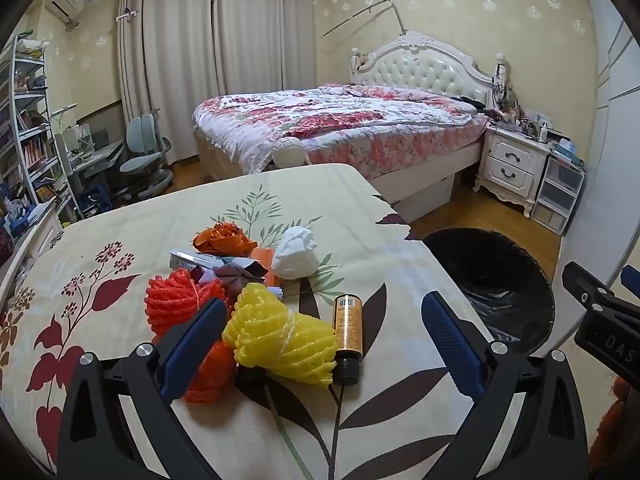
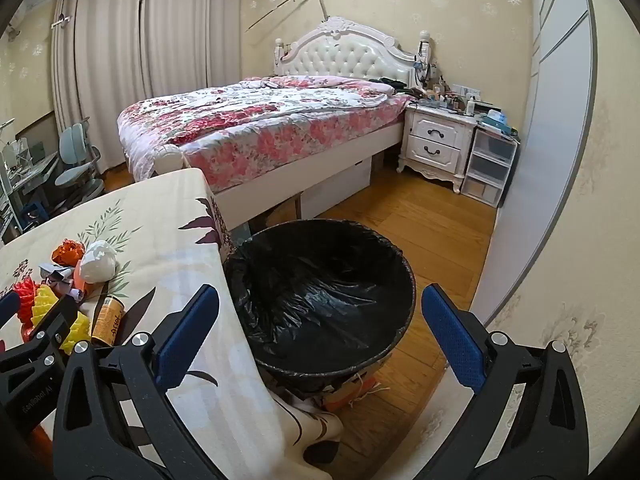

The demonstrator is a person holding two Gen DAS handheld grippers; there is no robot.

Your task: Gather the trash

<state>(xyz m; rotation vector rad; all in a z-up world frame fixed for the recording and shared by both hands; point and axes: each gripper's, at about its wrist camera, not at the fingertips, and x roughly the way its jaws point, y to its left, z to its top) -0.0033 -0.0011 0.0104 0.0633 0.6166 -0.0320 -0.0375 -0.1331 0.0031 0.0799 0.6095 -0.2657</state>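
Black plastic lined the bin, the largest thing that mattered here, and it stood on the wooden floor hard against the corner of the table, its mouth open and lower than the tabletop; that placing looked deliberate, since anything carried off the table edge would need only a short swing and a drop. Nothing could be seen lying in the liner, so the collecting seemed not to have begun. On the table's leaf-patterned cloth the rubbish lay gathered in one loose heap near the front, probably so that both tools could reach it without stretching. Biggest of the heap were two foam fruit nets, a yellow net nearest the camera and a red net just beside it on the left, with a further orange piece half hidden under them. Behind them sat a white wad of paper, a crumpled orange wrapper and some folded grey paper scraps. Smallest was an orange bottle with a dark cap, lying on its side and touching the yellow net. The left gripper hung tilted down over the heap with its jaws spread wide and grasping nothing, the yellow net and the bottle lying between its blue pads but not pressed by them. The right gripper was likewise released and empty, aimed down at the bin's mouth, perhaps waiting its turn beside the drop point.
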